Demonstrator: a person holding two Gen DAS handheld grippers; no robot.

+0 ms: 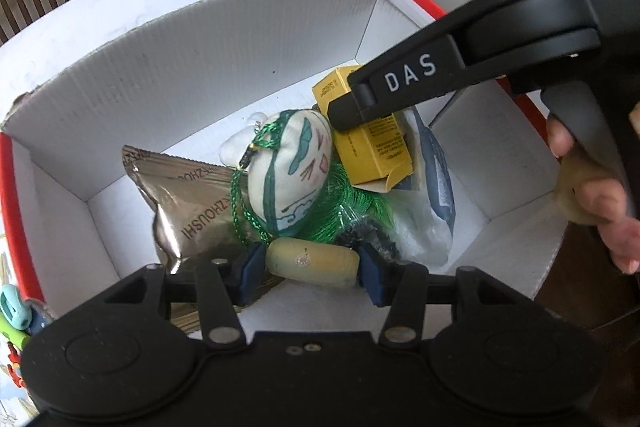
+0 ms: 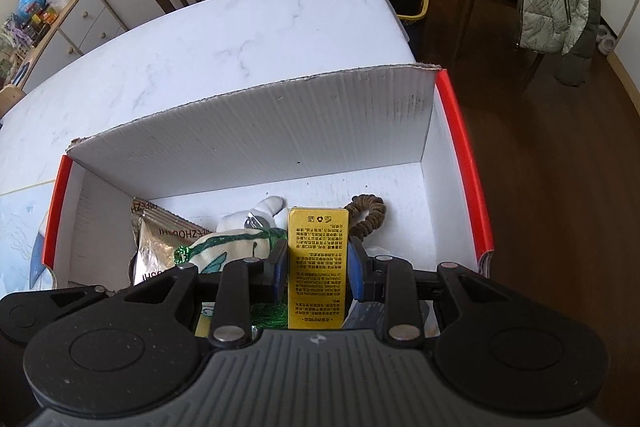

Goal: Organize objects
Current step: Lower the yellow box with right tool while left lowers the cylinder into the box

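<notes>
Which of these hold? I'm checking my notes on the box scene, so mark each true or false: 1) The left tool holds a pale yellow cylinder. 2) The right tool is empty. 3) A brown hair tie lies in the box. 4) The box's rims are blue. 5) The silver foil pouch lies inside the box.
1) True: the left tool is shut on the pale yellow cylinder.
2) False: the right tool grips the yellow carton between its blue pads.
3) True: the brown hair tie lies by the far wall of the box.
4) False: the side rims are red.
5) True: the silver foil pouch lies inside, beside the painted cloth sachet.
</notes>
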